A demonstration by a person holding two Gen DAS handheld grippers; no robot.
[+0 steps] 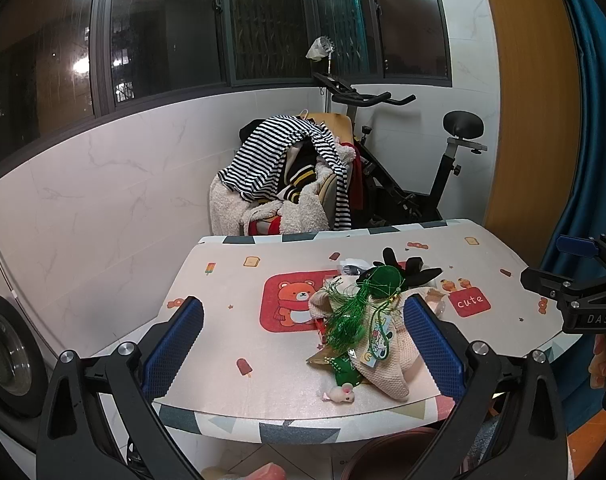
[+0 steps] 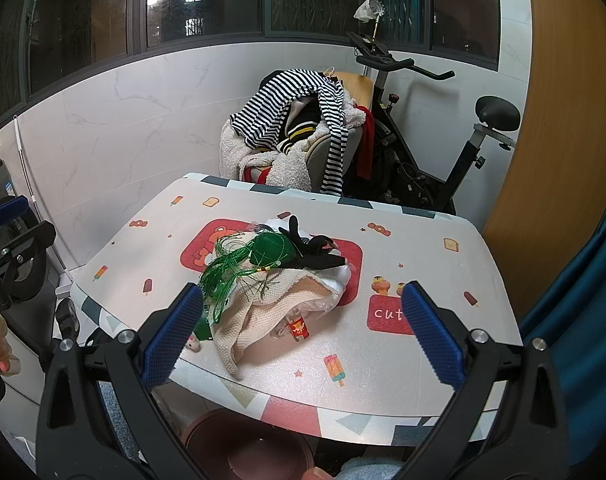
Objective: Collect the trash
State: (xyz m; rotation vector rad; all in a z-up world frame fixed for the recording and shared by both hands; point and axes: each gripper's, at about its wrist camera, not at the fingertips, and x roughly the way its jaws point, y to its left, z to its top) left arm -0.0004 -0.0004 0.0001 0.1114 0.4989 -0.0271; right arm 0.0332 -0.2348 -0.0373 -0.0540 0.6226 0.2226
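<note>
Two grippers: both held above the near edge of the table, neither touching anything
Washing machine (image 1: 7,344): far left, against the marble wall, only part of its round door showing
Left gripper (image 1: 303,344): blue-padded fingers spread wide apart with nothing between the pads; it hangs over the near left part of the table
Table (image 1: 231,320): pale cloth printed with a bear, ice lollies and toast, with a triangle-pattern border
Trash pile (image 1: 363,320): heaped near the middle of the table, toward its near edge; a cream knitted cloth (image 2: 255,316) lies underneath, with green string (image 2: 223,276), a green round piece and a black glove-like item (image 2: 311,246) on top
Small pink toy mouse (image 1: 341,392): on the table at the pile's near edge
Brown round bin (image 2: 247,444): on the floor below the table's near edge
Right gripper (image 2: 303,340): fingers likewise wide apart and empty, over the near right part of the table
Chair with clothes (image 1: 287,172): behind the table, a striped shirt draped on top
Exercise bike (image 1: 407,160): right of the chair, beside a wooden panel
</note>
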